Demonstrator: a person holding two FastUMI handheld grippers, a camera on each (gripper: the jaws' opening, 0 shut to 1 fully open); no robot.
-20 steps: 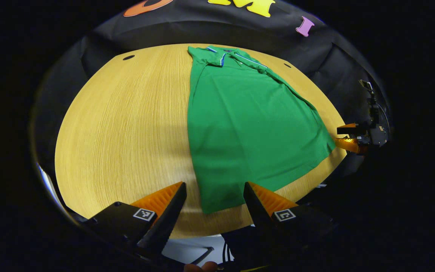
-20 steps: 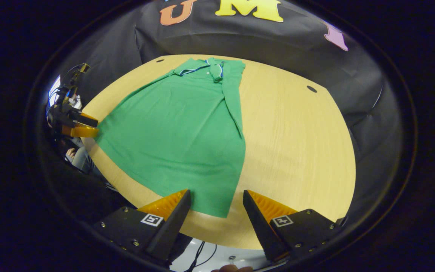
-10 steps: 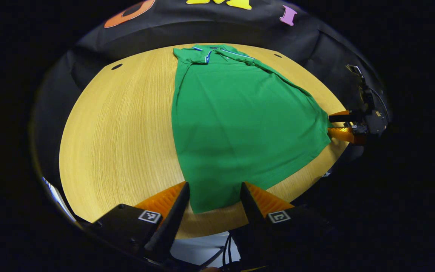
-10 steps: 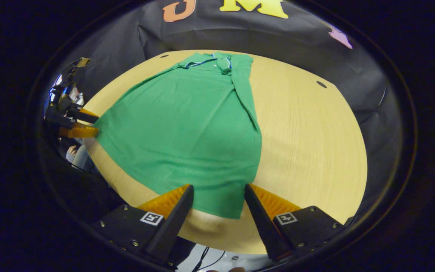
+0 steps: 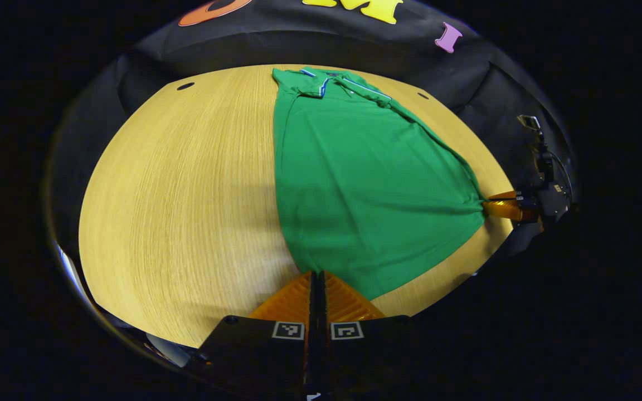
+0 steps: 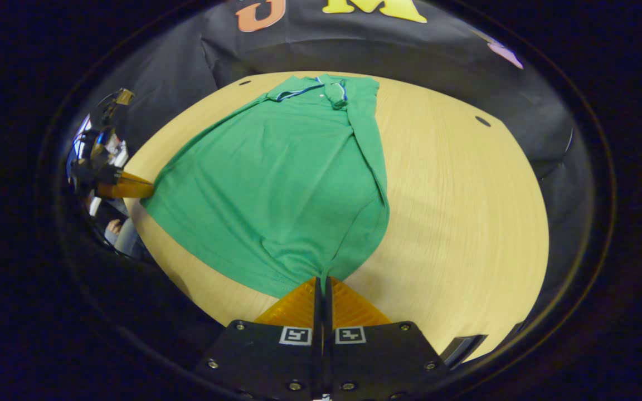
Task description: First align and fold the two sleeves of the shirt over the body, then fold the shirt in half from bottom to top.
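Both grippers are clenched on the bottom hem of the green shirt [image 5: 354, 178]. Seen in the left gripper view, the left gripper [image 5: 317, 278] has its fingers pressed together on the hem's near corner, and the right gripper [image 5: 494, 205] pinches the opposite corner at the far side of the table [image 5: 176, 195]. From the right gripper view the same holds in mirror: the right gripper [image 6: 321, 284] bunches the cloth into small creases where it bites.

The shirt lies flat on the table, collar [image 6: 321, 92] at the far edge near the booth wall, hem toward the person. Its outline is a narrow rectangle with no sleeve sticking out to either side, and a folded strip runs down one long edge, so the sleeve folds look done.

What remains, by my reading, is the last fold: lift both hem corners together, carry them up and over toward the collar, lay the hem level with the shoulders, then let go. The lift has not visibly begun; the cloth rests on the table right up to the fingers.
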